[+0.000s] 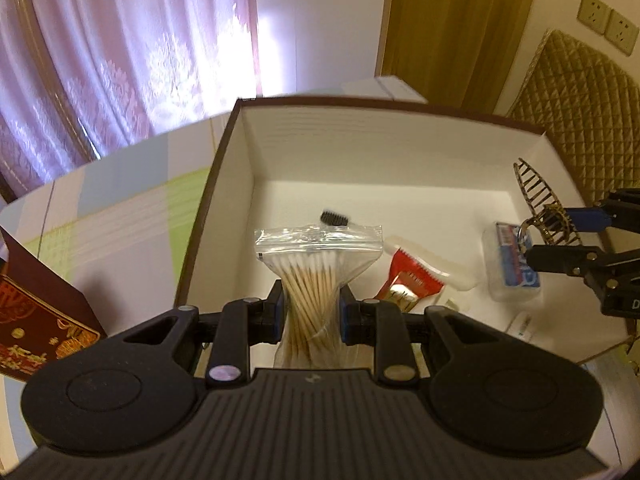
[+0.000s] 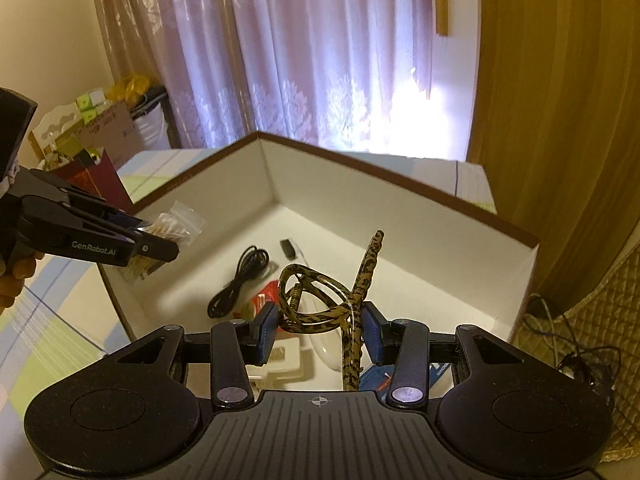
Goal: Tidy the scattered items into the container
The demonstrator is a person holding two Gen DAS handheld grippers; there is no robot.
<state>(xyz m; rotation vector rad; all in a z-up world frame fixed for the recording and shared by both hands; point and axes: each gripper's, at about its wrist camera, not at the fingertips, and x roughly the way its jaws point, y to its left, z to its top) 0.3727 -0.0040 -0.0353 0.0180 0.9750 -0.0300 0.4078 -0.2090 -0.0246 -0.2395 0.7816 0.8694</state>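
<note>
Cotton swabs in their zip bag sit pinched at the waist between my left gripper pads, which are closed narrow enough to hourglass the bundle; the bag hangs over the near-left edge of the box, just inside its rim. My right gripper is closed partway on the tortoiseshell hair claw, which it holds above the box floor, toward the right side.

Below lie a red tube, a white comb, a small clear case, a black cable and a small black brush.

To finish well, I judge I should lower each item close to the floor before letting go, since the claw could bounce. I would set the swabs in the bare left part, away from the cable, and open the left pads gently so the bag slides out flat.
</note>
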